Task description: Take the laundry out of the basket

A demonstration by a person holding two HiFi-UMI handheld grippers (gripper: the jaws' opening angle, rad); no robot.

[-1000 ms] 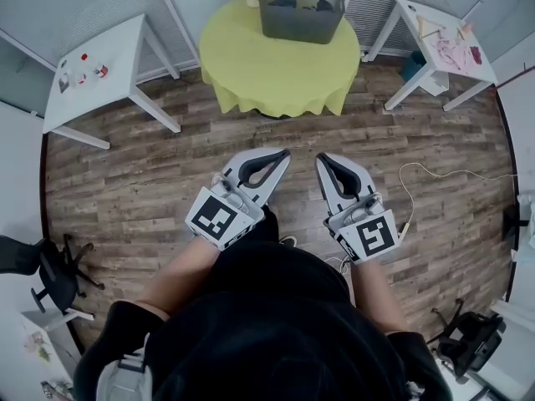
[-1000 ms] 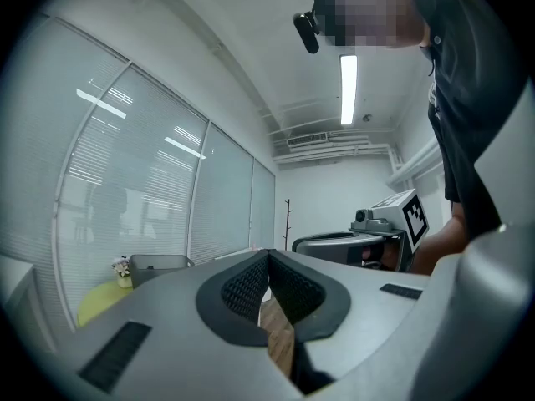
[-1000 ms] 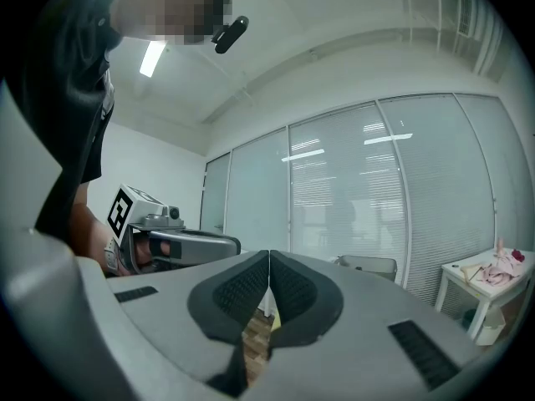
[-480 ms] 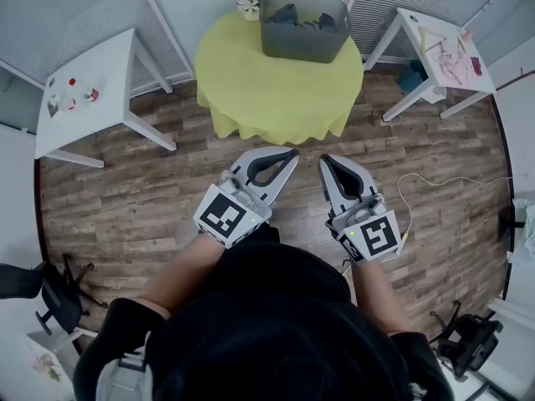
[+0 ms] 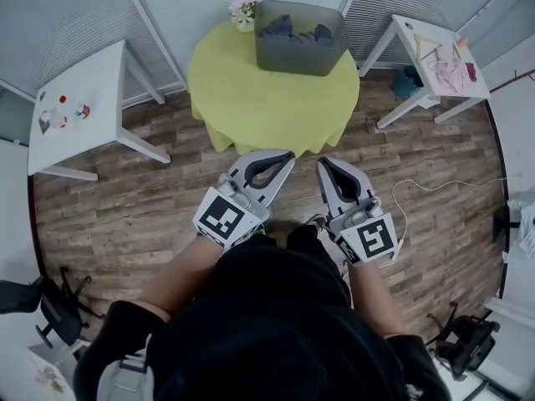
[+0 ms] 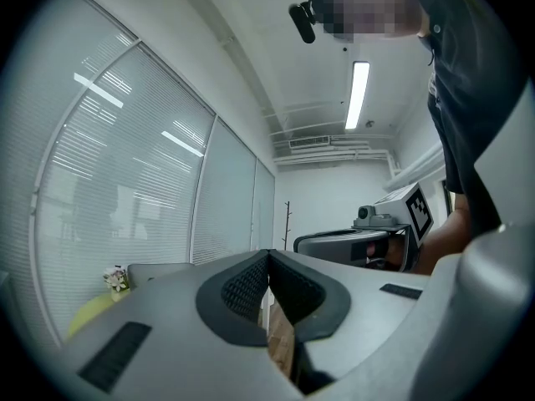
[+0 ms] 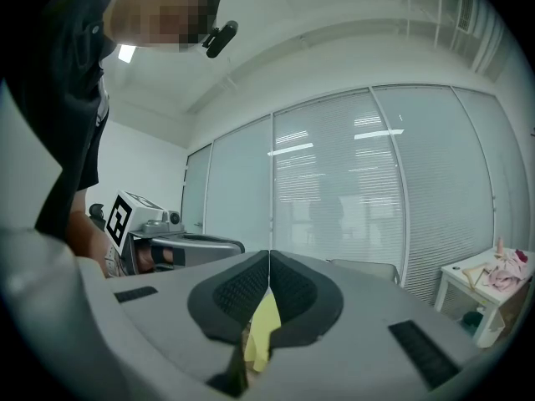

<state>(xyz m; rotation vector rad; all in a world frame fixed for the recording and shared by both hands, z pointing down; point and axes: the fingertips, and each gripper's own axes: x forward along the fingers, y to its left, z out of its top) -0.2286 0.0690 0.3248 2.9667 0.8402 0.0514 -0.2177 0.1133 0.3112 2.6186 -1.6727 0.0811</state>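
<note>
Head view, looking steeply down. The laundry (image 5: 298,30), dark crumpled cloth, lies inside the grey basket (image 5: 299,55), which stands upright at the far edge of a round tabletop (image 5: 266,98) draped in yellow-green cloth. A small flower pot (image 5: 243,12) stands just beside the basket on its left. A white side table (image 5: 79,107) flanks the round one on the left and a second side table (image 5: 439,53), carrying pink items, flanks it on the right; wood-plank floor (image 5: 125,190) lies all around.

The left gripper (image 5: 287,154) and right gripper (image 5: 321,164) are held side by side at the near edge of the tabletop, well apart from the basket.

Left gripper view: the fingers (image 6: 242,289) meet at the tips, with nothing between them.

Right gripper view: the fingers (image 7: 292,289) are likewise closed tip to tip and empty; the yellow seen through the slit below the tips is the tabletop cloth beyond.

Step in hand, as judged: the approach, with no garment grasped and all laundry in the basket. The next move calls for carrying one gripper forward across the tabletop and over the basket rim, parting its fingers, then lowering them onto a fold of cloth before closing.
</note>
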